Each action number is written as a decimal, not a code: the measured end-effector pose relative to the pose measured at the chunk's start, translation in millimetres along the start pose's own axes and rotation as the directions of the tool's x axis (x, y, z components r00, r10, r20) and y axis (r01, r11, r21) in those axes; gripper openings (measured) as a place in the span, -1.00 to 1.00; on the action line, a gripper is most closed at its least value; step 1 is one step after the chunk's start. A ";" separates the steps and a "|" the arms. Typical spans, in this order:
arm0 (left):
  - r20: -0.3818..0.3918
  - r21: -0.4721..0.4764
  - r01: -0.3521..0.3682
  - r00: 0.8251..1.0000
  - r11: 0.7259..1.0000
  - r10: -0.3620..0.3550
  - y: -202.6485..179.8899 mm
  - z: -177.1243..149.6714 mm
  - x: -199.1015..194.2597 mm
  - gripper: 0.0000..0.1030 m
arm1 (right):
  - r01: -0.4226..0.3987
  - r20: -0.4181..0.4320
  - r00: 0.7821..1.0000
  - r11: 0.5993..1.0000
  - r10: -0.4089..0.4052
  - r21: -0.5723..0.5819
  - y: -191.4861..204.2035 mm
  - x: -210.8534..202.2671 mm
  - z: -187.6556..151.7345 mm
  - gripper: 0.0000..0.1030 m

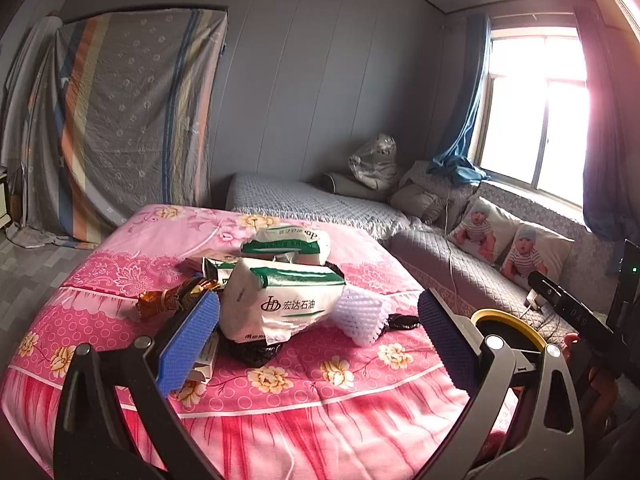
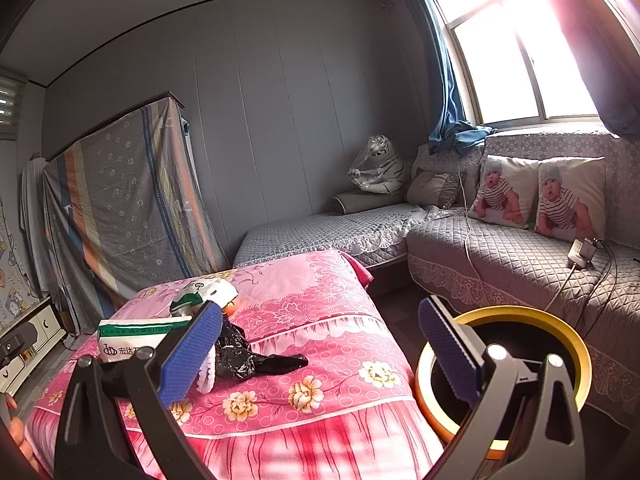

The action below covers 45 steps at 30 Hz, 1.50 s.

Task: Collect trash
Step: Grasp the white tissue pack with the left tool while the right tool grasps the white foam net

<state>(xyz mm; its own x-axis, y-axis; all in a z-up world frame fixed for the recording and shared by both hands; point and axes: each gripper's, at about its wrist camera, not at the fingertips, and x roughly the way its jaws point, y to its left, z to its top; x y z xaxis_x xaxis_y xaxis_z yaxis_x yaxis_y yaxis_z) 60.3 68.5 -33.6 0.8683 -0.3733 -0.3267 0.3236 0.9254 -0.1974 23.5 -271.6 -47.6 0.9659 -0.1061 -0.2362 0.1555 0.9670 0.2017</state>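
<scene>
Left wrist view: the left gripper (image 1: 318, 338) hangs just above the near edge of a pink-covered surface (image 1: 320, 412), its blue pads (image 1: 188, 344) spread wide with nothing between them. It faces the trash pile, which I judge is why it is held low and level: the spread is wide enough to take the nearest piece.

That piece is a white-and-green wrapper (image 1: 280, 300), crumpled, its long axis running left to right across the view and its torn mouth sagging toward the gripper. Behind the wrapper lies a second wrapper (image 1: 286, 242), long axis also left to right. Just left of the wrapper sits a brown foil twist (image 1: 172, 298), pointing toward it. Touching the wrapper's right side is a white foam net (image 1: 362, 314), and black plastic (image 1: 250, 352) shows beneath the wrapper's front edge. A small carton (image 1: 204, 364) lies under the left pad, mostly hidden.

Right of the wrapper, beyond the surface's edge, stands a yellow-rimmed bin (image 2: 560, 320). The right gripper (image 2: 320, 354) is equally wide open and empty, held between pile and bin, probably ready to carry pieces across. From its view a black bag (image 2: 240, 356) lies beside the wrapper, its tail pointing toward the bin.
</scene>
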 end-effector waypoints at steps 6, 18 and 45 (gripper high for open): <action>-0.130 0.282 0.111 0.989 0.953 -0.077 14.9 10.8 41.8 0.84 | 0.016 -0.039 0.999 1.000 -0.016 0.008 -3.9 16.5 -3.9 0.85; -0.361 0.371 0.289 0.920 0.883 -0.150 61.6 30.8 149.5 0.84 | 0.049 -0.098 0.994 0.998 -0.052 -0.037 -0.2 46.1 -10.2 0.85; -0.339 0.254 0.375 0.898 0.891 -0.281 64.3 9.7 131.4 -0.10 | -0.472 -0.339 0.847 0.872 0.409 -0.127 53.6 98.3 -13.2 0.85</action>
<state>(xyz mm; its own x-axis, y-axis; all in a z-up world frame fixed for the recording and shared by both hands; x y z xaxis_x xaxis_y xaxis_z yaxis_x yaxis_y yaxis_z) 198.9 79.6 -80.2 0.5609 -0.6178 -0.5510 0.7099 0.7014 -0.0638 124.0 -227.1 -72.6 0.8118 0.3843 -0.4396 -0.3468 0.9231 0.1665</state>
